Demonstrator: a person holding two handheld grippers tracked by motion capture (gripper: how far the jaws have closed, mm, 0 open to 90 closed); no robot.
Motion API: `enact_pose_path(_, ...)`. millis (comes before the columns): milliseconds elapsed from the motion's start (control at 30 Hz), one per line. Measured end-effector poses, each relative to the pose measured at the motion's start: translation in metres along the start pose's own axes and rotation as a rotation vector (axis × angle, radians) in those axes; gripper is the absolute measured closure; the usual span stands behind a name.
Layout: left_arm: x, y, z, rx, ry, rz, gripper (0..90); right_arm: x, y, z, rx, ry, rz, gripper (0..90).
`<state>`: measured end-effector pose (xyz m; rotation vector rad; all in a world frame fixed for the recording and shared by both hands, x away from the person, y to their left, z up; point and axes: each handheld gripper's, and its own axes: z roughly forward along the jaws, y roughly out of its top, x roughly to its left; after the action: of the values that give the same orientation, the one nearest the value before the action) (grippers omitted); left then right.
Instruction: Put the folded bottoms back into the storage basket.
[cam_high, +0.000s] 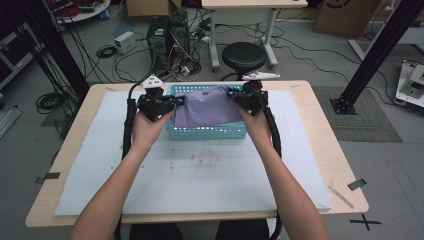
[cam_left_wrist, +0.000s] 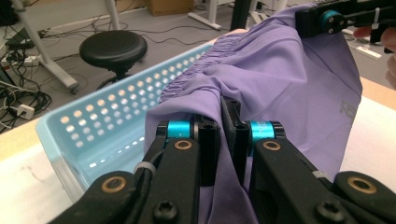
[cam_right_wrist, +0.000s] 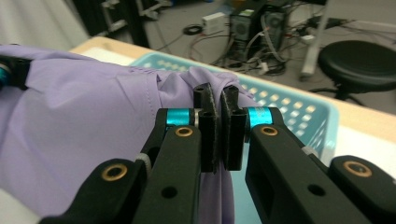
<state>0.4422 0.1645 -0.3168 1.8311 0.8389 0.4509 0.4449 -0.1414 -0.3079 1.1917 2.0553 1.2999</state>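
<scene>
Purple cloth stretched between the 2 grippers over the blue basket, long axis running left-right across the table in the high view, parallel to the basket's long side. Lower part of cloth hangs down into the basket; top edge held above the rim.

Left gripper clenched on the cloth's left end; left gripper view shows fabric pinched between its 2 black pads, folds falling down past the jaws. Right gripper clenched on the cloth's right end; right gripper view shows the pads nearly meeting with a thin bunch of fabric caught between.

Cloth look: thin, smooth, plain lavender, slightly shiny. A gathered, ruched band like an elastic hem runs along the upper edge in the left gripper view. A seam line shows in the right gripper view. Sags a little in the middle, soft creases near each grip.

Basket: light blue plastic, perforated walls, sits on the white mat at the far middle of the table. Black stool behind the table.
</scene>
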Motion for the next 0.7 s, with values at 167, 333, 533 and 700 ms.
enact_pose_path(167,0.033,-0.011,0.032,0.082,0.119,-0.067,49.2,-0.011,-0.002,0.036,0.079,-0.107,-0.01,62.7)
enact_pose_path(333,0.042,-0.026,0.017,0.061,0.135,-0.076,33.2,-0.021,-0.011,0.022,0.075,-0.168,-0.01,52.5)
enact_pose_path(533,0.025,-0.036,-0.017,0.021,0.12,0.007,32.5,-0.025,-0.023,-0.018,0.045,-0.18,-0.027,45.8)
enact_pose_path(700,0.001,-0.048,-0.05,-0.041,0.086,0.07,32.4,-0.017,-0.042,-0.057,-0.004,-0.154,-0.048,44.2)
